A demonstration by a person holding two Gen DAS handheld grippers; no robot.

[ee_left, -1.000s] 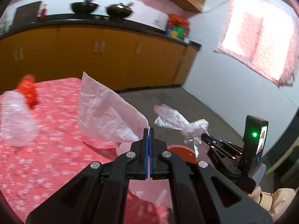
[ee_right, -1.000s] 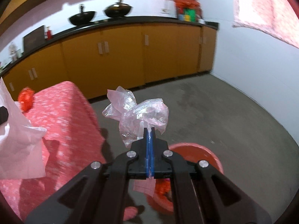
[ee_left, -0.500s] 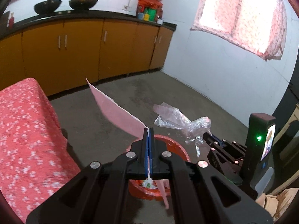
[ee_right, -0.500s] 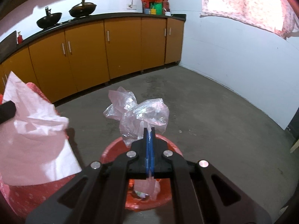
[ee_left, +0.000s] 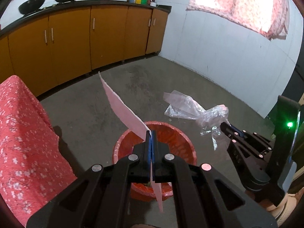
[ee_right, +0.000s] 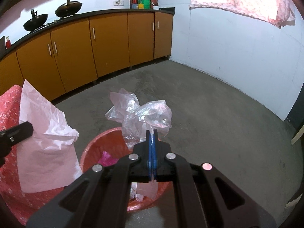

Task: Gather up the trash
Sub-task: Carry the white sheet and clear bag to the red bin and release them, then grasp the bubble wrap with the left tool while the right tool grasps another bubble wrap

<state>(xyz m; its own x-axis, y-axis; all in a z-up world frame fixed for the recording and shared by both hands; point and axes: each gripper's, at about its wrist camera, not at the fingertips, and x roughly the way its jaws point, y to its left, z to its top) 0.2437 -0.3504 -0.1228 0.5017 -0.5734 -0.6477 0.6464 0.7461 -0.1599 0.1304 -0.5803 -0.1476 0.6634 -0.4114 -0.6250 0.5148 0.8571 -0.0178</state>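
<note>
**Trash held over the bin**

Kitchen floor (ee_right: 209,114) holds a red bin (ee_left: 182,138). Left gripper (ee_left: 151,133) is clamped on pink paper (ee_left: 123,110), right gripper (ee_right: 151,133) on a clear plastic bag (ee_right: 144,115), both poised above it, likely for dropping.

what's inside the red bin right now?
In the round red plastic bin, the right wrist view shows a crumpled magenta wrapper and pale plastic scraps. The right gripper covers the rest of the bottom.
</note>
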